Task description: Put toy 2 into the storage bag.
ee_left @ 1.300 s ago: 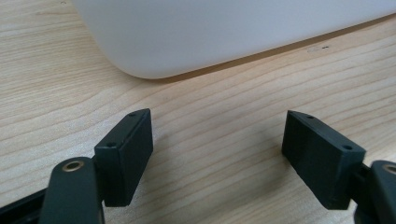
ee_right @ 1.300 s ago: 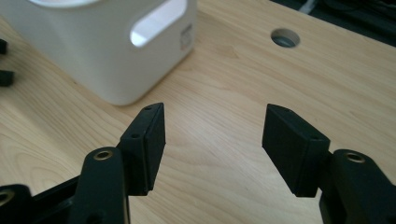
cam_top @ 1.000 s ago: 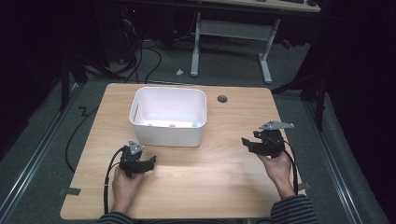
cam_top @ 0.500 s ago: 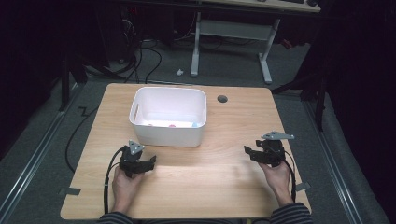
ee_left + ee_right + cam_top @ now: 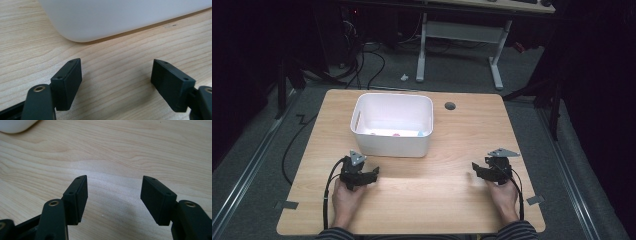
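Observation:
My left gripper [image 5: 374, 172] rests low on the wooden table [image 5: 427, 200], just in front of the white bin [image 5: 389, 145]. Its jaws stand wide apart with only bare wood between them [image 5: 116, 67], and the bin's rounded wall [image 5: 112, 17] rises close ahead. My right gripper [image 5: 475, 170] sits low over the table's right side, pointing left. Its jaws have just been opening and are apart, with nothing between them [image 5: 114, 182]. Small pink [image 5: 395, 134] and blue [image 5: 420, 133] pieces lie inside the bin.
A round cable hole [image 5: 450, 106] lies in the tabletop behind and right of the bin. A corner of the bin [image 5: 15, 125] shows at the far left in the right gripper view. Bare wood stretches between the two grippers. Desk legs and cables stand on the floor beyond.
My right gripper has come down toward the tabletop and slightly nearer the front edge. The left gripper and the bin have stayed put.

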